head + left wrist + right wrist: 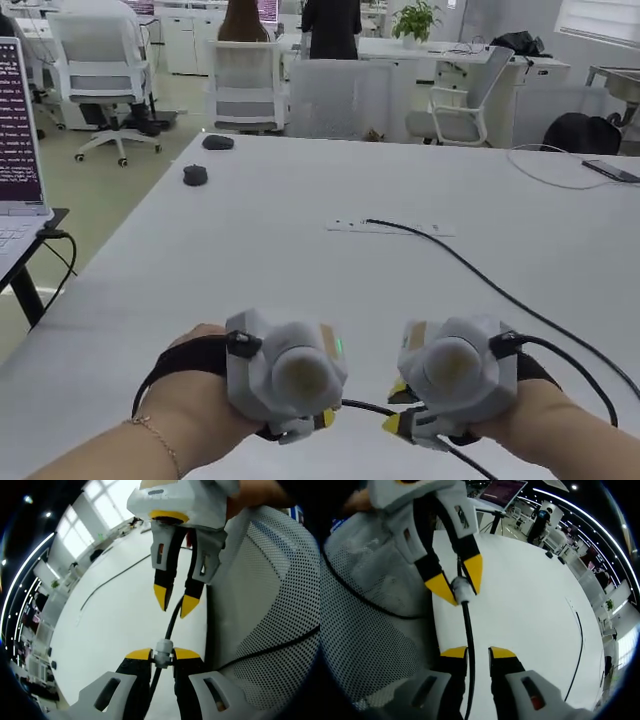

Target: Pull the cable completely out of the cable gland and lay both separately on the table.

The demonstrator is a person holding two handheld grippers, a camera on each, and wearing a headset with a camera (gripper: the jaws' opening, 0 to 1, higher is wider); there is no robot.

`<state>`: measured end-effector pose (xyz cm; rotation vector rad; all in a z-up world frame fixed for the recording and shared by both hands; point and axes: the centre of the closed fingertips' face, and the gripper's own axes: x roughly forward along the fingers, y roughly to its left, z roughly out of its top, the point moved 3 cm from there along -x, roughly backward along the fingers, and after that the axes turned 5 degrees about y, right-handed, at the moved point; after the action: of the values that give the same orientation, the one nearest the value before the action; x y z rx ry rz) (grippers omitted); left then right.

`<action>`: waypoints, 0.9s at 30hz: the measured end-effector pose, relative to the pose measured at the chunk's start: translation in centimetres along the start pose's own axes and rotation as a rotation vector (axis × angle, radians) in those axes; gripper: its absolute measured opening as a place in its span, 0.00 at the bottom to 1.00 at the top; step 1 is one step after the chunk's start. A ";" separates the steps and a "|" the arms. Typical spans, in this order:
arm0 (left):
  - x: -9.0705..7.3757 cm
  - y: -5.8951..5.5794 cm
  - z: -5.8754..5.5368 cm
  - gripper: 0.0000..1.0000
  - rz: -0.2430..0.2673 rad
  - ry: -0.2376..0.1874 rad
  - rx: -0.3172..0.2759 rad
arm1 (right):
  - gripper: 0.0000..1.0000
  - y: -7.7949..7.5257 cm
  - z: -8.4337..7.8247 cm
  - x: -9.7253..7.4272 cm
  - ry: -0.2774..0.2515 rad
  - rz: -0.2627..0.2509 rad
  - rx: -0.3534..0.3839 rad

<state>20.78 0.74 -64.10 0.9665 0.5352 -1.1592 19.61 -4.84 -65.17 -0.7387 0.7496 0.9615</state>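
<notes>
A black cable [365, 407] spans the short gap between my two grippers, low over the near edge of the white table [300, 250]. In the left gripper view my left gripper [162, 655] is shut on the grey cable gland [162, 651], and the cable [171, 622] rises from it into the right gripper [176, 601]. In the right gripper view my right gripper [479, 653] is shut on the cable [467, 625]. That cable leads up to the gland [461, 589], pinched in the left gripper [456, 582]. The cable still passes through the gland.
The cable's long end [480, 275] runs across the table to a white strip [390, 228]. Two mice [195, 175] lie far left and a phone [612, 170] far right. A laptop [15, 130] stands off the left edge. White mesh [270, 605] is close behind the grippers.
</notes>
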 end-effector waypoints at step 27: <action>-0.1 0.2 0.0 0.16 0.022 0.003 0.020 | 0.04 -1.1 -4.3 0.6 0.224 -0.056 0.038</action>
<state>20.93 0.84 -63.95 0.9886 0.5153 -1.1458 19.84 -8.49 -67.71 -0.8385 0.9351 0.8196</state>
